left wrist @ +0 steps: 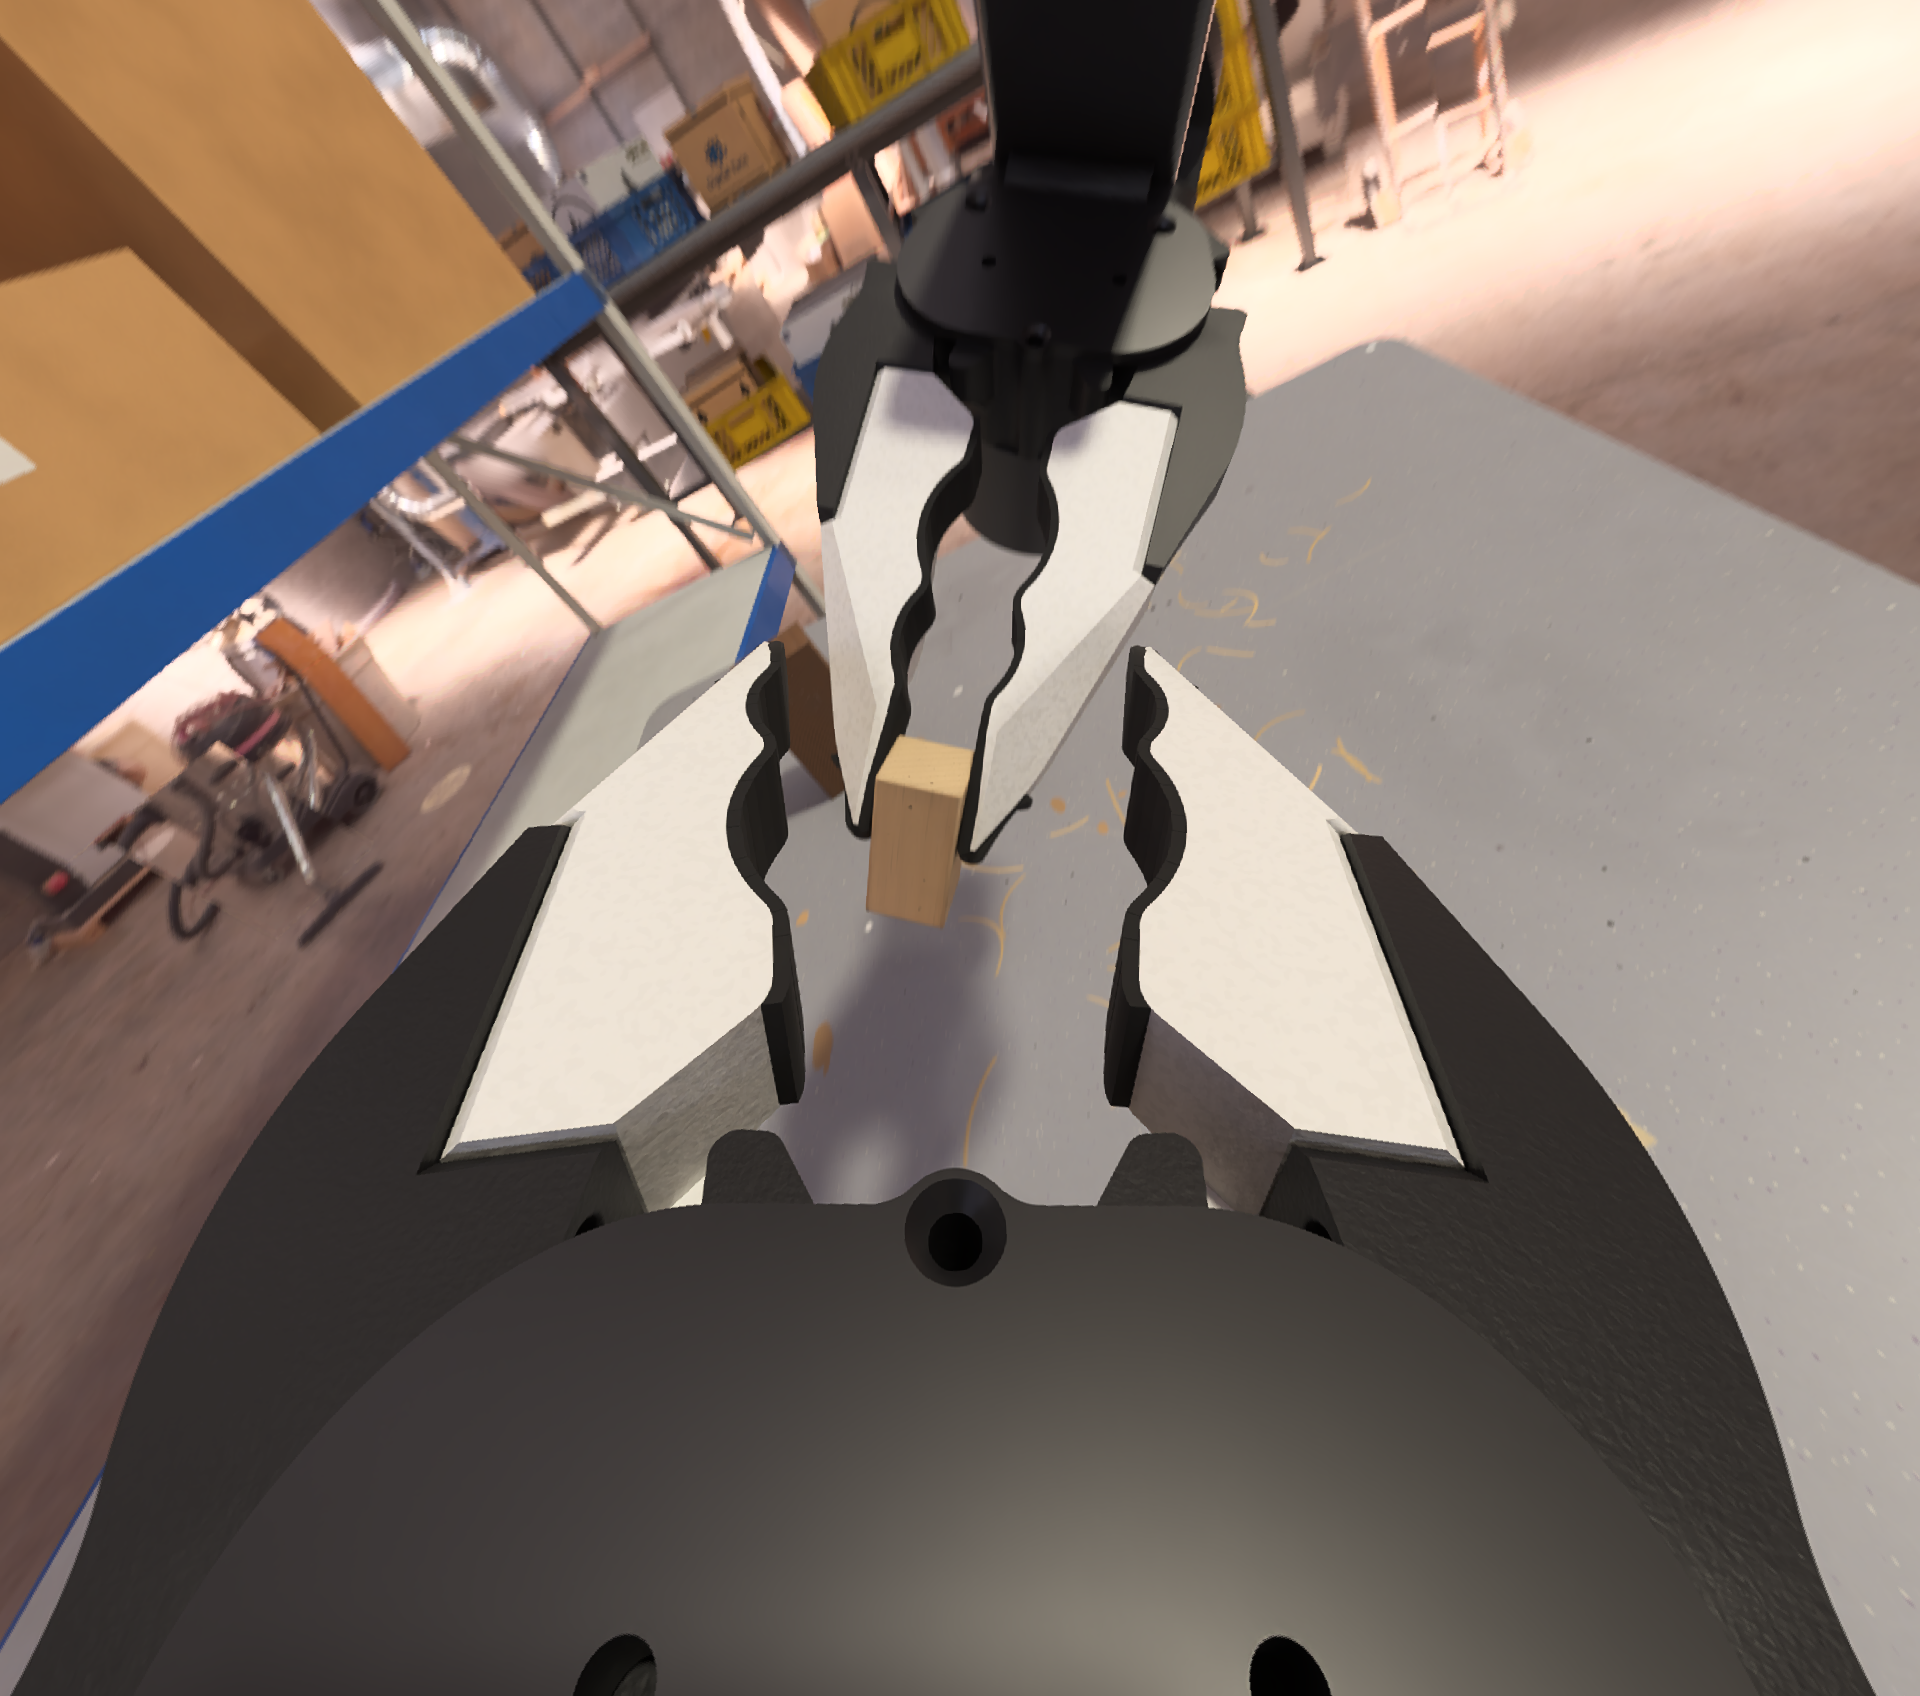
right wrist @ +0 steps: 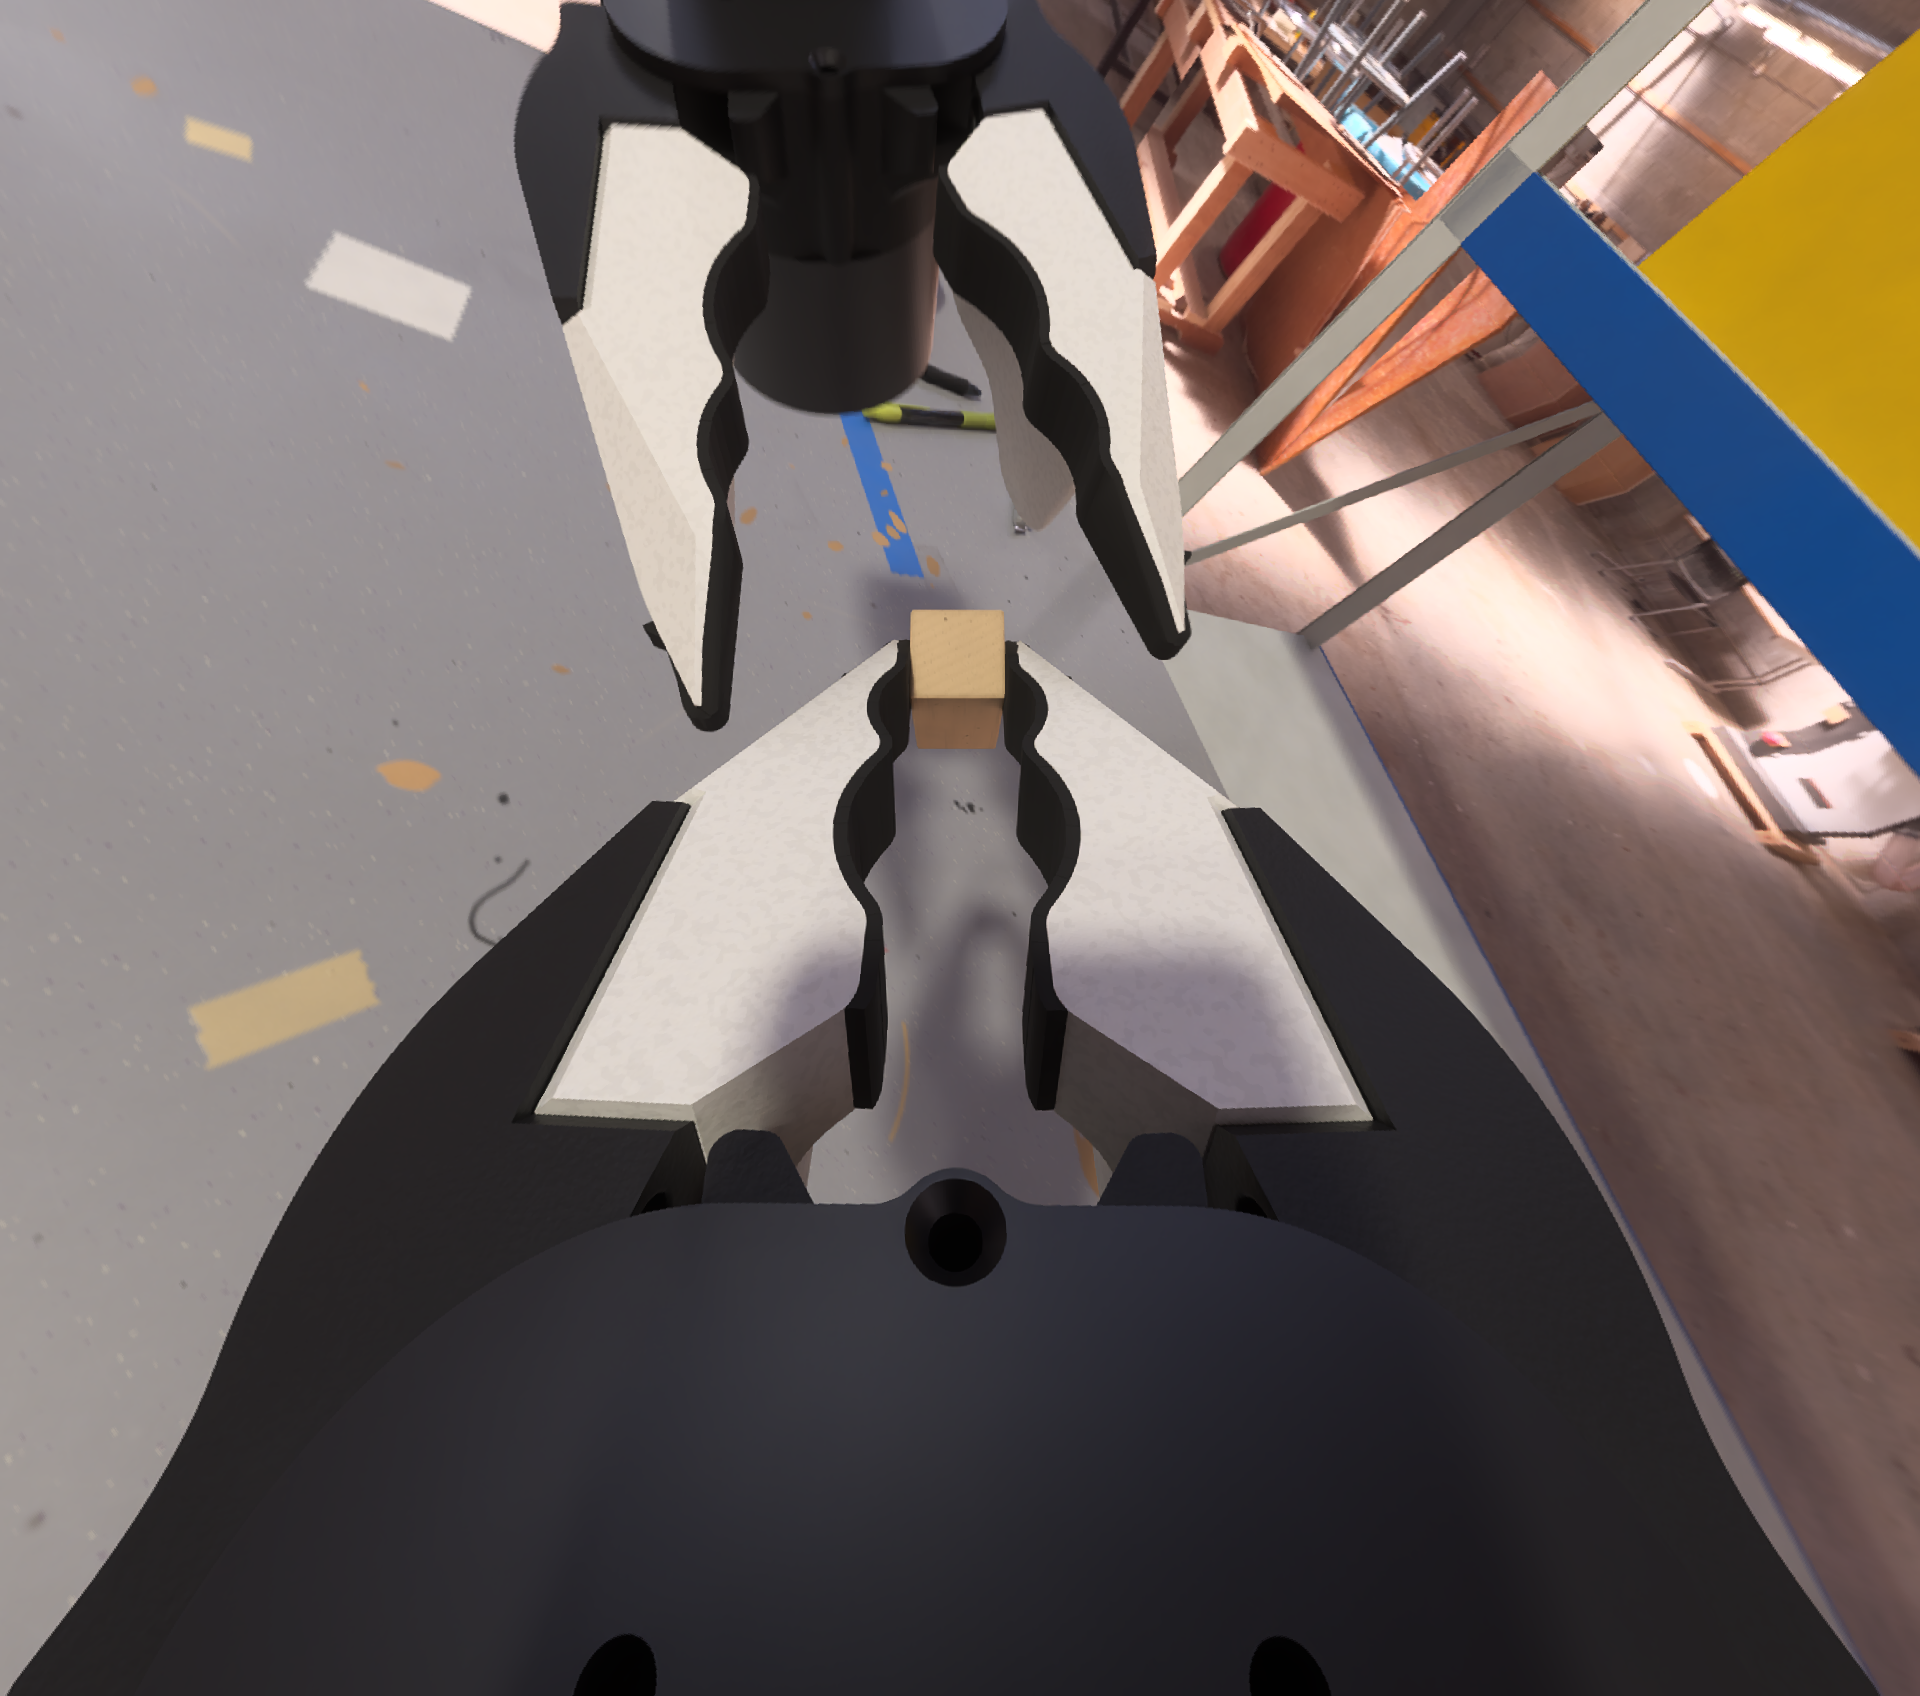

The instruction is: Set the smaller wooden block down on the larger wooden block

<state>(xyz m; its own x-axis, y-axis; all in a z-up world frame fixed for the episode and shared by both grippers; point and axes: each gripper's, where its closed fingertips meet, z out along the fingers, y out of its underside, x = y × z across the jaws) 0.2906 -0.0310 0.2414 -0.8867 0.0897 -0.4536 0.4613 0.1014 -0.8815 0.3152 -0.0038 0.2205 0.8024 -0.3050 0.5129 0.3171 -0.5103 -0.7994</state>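
My right gripper (right wrist: 958, 654) is shut on the smaller wooden block (right wrist: 956, 659), a pale cube held at its fingertips a little above the grey table (right wrist: 260, 607). In the left wrist view the right gripper (left wrist: 914, 841) points down with this block (left wrist: 912, 877) hanging between its tips. The larger, darker wooden block (left wrist: 810, 711) stands on the table just left of it, partly hidden by fingers. My left gripper (left wrist: 956, 654) is open and empty, facing the right gripper at close range. It also shows in the right wrist view (right wrist: 935, 678), open.
A blue shelf rack (left wrist: 312, 451) with cardboard boxes (left wrist: 208, 192) stands left of the table. Wood shavings (left wrist: 1226, 607) and tape scraps (right wrist: 281, 1007) lie on the table top. A blue tape strip (right wrist: 878, 493) and a yellow-black pen (right wrist: 925, 417) lie farther off. The table edge (right wrist: 1340, 711) runs close by.
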